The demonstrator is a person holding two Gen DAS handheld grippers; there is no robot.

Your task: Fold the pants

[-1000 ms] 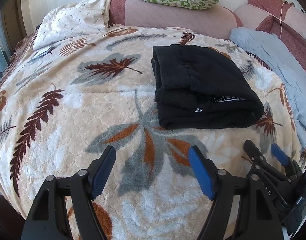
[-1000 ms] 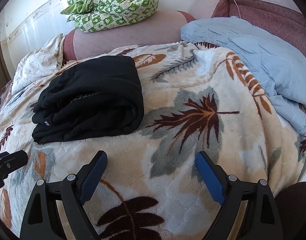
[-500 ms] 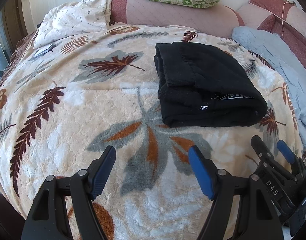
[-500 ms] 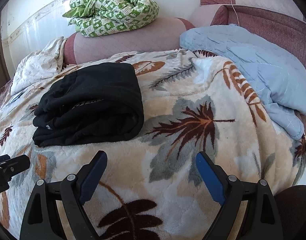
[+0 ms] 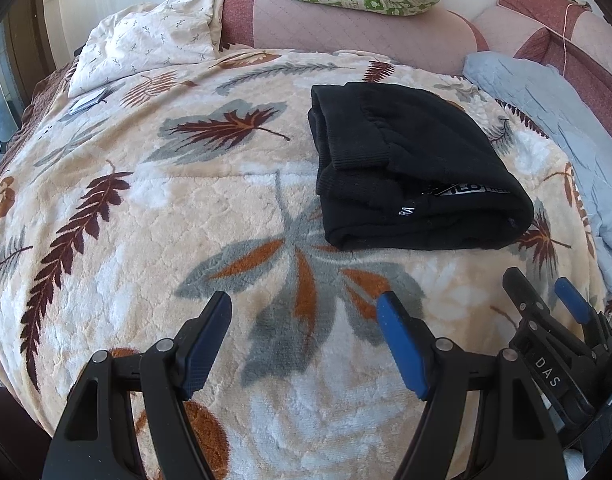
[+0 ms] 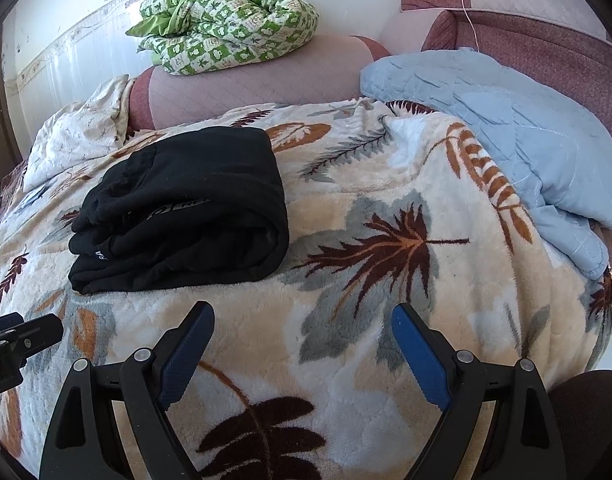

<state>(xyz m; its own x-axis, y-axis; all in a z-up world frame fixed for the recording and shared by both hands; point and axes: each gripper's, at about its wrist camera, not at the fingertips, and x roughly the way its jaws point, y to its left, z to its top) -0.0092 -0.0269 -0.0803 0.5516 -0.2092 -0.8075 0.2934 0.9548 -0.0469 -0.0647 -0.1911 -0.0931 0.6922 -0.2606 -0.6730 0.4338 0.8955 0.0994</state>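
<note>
The black pants [image 5: 414, 172] lie folded into a compact stack on the leaf-patterned blanket [image 5: 165, 220], with white lettering showing at the near edge. They also show in the right wrist view [image 6: 185, 208], up and left of my right gripper. My left gripper [image 5: 303, 328] is open and empty, above the blanket, well short of the pants. My right gripper [image 6: 301, 340] is open and empty, to the right of the pants; it also shows at the lower right of the left wrist view [image 5: 546, 300]. The left gripper's tip shows at the left edge of the right wrist view [image 6: 21, 332].
A light blue quilt [image 6: 506, 140] lies at the right. A green checked blanket [image 6: 229, 20] sits on the pink headboard cushion [image 6: 265, 80]. A white patterned pillow [image 5: 153, 48] lies at the back left. A small flat dark object [image 5: 85, 102] lies near the pillow.
Both grippers have drawn back a little and tilted up, so the pants sit lower in both views. The pants have not moved. Both grippers stay open.
</note>
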